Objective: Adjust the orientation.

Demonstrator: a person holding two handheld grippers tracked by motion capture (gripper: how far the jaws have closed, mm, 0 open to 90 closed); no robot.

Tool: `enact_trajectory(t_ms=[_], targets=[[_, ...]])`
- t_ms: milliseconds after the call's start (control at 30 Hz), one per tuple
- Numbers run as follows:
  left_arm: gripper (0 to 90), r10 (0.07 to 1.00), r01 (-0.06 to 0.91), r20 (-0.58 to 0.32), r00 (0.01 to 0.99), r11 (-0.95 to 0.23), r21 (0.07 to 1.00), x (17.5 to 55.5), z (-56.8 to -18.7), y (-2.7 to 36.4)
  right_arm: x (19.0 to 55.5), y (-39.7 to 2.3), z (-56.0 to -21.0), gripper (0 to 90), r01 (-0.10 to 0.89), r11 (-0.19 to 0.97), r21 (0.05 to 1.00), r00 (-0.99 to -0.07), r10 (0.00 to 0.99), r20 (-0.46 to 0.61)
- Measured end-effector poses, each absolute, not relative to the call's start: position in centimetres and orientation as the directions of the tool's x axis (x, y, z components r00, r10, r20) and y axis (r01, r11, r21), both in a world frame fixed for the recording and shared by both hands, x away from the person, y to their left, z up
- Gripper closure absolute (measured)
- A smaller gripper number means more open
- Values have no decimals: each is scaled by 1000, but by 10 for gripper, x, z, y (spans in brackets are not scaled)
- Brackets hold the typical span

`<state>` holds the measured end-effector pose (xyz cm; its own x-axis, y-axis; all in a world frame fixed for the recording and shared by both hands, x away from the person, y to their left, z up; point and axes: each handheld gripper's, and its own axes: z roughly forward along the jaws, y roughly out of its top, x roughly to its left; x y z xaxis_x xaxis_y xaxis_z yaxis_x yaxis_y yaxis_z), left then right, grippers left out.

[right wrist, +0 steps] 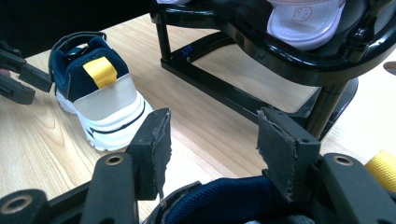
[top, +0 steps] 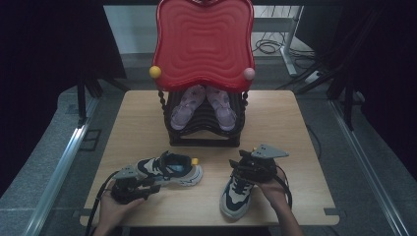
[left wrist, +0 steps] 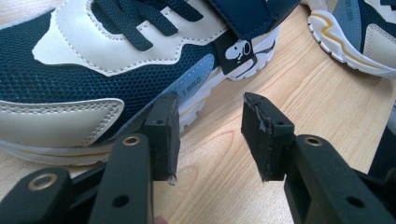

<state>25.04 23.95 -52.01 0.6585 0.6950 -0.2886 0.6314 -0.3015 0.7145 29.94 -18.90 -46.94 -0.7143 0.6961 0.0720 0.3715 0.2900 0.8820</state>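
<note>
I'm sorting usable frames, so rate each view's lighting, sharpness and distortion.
High view: dim, dark surroundings, soft detail, the table lit unevenly. Left gripper view: bright and even, the navy shoe crisp in mesh and stitching, the near jaws slightly soft. Right gripper view: well lit, the black rack glossy with highlights, the shoe opening under the right gripper blurred; wide-angle stretch at the edges.

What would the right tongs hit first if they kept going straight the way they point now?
Probably the black shoe rack: the right tongs stand open, aimed at its lower frame across bare table. The left sneaker lies off to the side.

2 sneakers (top: 169,169) lie before the rack (top: 204,135).
</note>
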Motion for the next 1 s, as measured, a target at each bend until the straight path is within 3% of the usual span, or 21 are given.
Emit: enact_trajectory(t_ms=[400, 767, 1000], targets=[[567, 689, 640, -306, 657, -294, 710, 252, -523, 241, 298, -186, -468, 473, 369, 290, 883, -723, 687, 77], [554, 689, 643, -309, 655, -294, 707, 252, -524, 241, 293, -183, -464, 758, 345, 290, 893, -760, 645, 84], [546, 688, 649, -312, 655, -302, 698, 253, -526, 240, 291, -180, -462, 839, 340, 301, 891, -783, 615, 92]])
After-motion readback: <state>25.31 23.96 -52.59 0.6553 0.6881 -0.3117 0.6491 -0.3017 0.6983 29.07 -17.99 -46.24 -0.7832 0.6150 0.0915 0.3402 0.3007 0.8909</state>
